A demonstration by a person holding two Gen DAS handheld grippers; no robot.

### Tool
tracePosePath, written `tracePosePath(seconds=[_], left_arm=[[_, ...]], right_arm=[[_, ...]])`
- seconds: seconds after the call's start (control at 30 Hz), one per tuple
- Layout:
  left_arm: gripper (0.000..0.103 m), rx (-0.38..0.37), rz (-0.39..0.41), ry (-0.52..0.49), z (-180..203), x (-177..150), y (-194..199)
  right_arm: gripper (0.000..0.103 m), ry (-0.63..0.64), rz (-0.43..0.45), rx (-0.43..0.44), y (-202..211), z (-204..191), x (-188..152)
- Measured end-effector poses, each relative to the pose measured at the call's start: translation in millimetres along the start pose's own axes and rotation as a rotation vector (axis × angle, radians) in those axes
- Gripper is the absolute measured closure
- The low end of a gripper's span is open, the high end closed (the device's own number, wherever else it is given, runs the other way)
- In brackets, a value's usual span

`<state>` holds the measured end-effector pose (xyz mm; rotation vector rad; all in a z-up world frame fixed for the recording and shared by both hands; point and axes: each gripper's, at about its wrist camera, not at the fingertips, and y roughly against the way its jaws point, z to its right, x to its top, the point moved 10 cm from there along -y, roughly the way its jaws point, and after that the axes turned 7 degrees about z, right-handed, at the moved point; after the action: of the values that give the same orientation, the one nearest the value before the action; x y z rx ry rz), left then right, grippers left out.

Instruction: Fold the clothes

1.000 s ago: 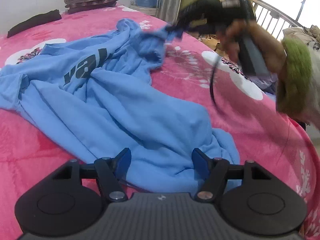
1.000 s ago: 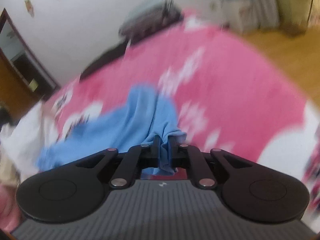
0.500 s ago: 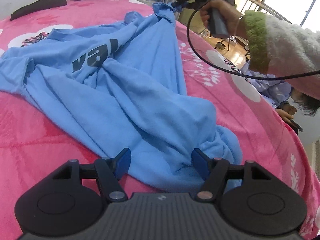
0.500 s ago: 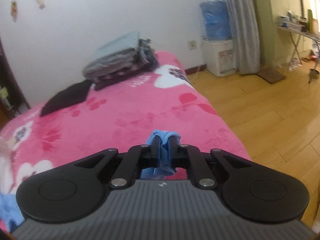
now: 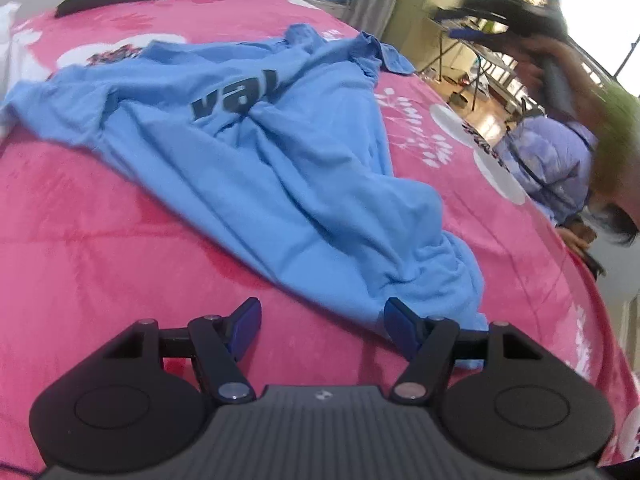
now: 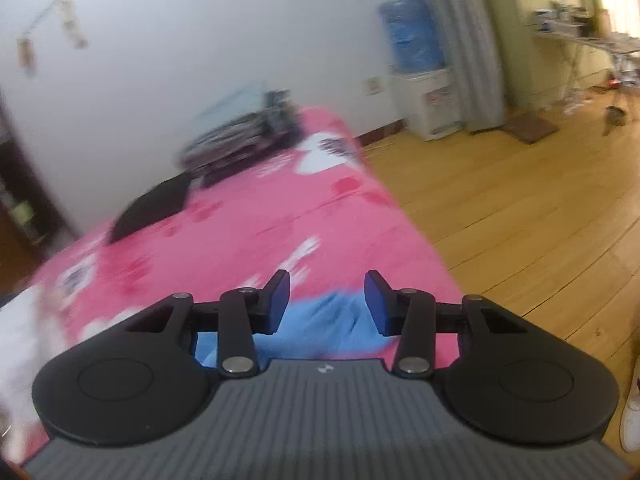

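Two claws work on one garment. The right claw (image 6: 326, 300) has just been opening; its jaws stand apart and the blue T-shirt (image 5: 280, 168) lies below them, no longer pinched, probably released to leave this corner spread flat. The left claw (image 5: 322, 320) also stands apart over the near hem, gripping nothing. The shirt lies crumpled on the pink bed (image 5: 100, 248), not yet folded.

**Dark lettering on the blue shirt**

The crumpled light-blue cotton T-shirt (image 5: 280, 168) carries large dark navy lowercase letters across its chest, towards the far edge of the pink floral fleece bedspread (image 5: 100, 248). Only "val" can be read; a fold hides whatever follows. No other writing is legible in either view.
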<state>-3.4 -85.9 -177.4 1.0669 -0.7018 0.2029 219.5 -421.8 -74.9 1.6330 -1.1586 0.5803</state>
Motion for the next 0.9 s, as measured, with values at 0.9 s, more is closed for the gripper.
tracePosePath(seconds=[0.9], left_arm=[[0.037,0.124,-0.021,0.145,-12,-30,29]], right_arm=[[0.096,0.720,-0.383,0.451,177,-173,-273]])
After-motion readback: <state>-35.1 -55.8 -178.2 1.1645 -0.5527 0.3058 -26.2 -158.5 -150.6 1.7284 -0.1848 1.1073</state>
